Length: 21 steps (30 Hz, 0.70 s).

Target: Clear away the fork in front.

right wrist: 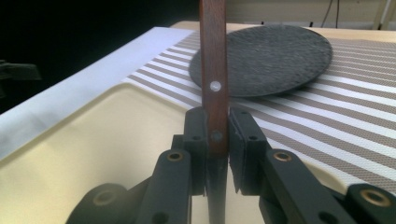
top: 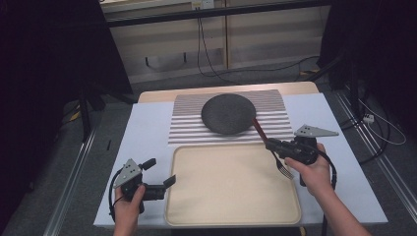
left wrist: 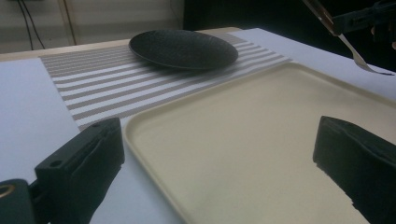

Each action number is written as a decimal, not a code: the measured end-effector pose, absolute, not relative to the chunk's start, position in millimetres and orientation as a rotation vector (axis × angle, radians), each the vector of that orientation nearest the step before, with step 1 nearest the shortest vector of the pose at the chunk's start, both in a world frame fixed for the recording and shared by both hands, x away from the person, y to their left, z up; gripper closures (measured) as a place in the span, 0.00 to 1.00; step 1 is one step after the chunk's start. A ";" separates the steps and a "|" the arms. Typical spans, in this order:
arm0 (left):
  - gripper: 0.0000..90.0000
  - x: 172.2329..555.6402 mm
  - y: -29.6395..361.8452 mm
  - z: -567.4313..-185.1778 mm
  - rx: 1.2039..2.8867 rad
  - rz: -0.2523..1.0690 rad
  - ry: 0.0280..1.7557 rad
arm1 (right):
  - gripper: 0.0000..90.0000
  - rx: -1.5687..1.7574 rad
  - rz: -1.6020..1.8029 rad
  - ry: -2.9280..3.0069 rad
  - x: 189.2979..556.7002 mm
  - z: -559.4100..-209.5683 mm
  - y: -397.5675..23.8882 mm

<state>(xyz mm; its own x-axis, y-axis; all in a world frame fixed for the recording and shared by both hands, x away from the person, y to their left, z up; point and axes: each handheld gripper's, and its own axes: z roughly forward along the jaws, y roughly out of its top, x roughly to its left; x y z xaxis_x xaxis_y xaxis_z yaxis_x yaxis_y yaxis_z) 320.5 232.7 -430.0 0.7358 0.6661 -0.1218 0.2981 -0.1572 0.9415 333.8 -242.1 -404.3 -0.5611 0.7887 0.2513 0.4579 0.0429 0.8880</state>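
My left gripper [top: 160, 175] waits with jaws apart beside the tray [top: 231, 216]. My right gripper [top: 272, 144] clamps the fork [top: 282, 166] by its wooden handle above the tray's right edge; I should lower it slowly and level beside the plate [top: 228, 113].

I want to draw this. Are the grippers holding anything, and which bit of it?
The right gripper holds a fork by its wooden handle, prongs hanging over the tray. The left gripper is open and holds nothing.

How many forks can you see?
1. The fork is clamped by its wooden handle in the right gripper, held above the right edge of the cream tray, tines pointing toward the person. No other forks are in sight.
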 end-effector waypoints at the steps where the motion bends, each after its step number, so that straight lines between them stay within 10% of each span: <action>1: 0.02 320.6 231.6 -429.3 1.754 0.384 0.761 | 0.87 1.260 1.545 2.019 331.1 -403.7 -240.2; 21: 0.02 326.0 191.8 -408.7 1.778 0.327 0.738 | 0.87 1.140 1.662 2.046 313.1 -413.4 -206.7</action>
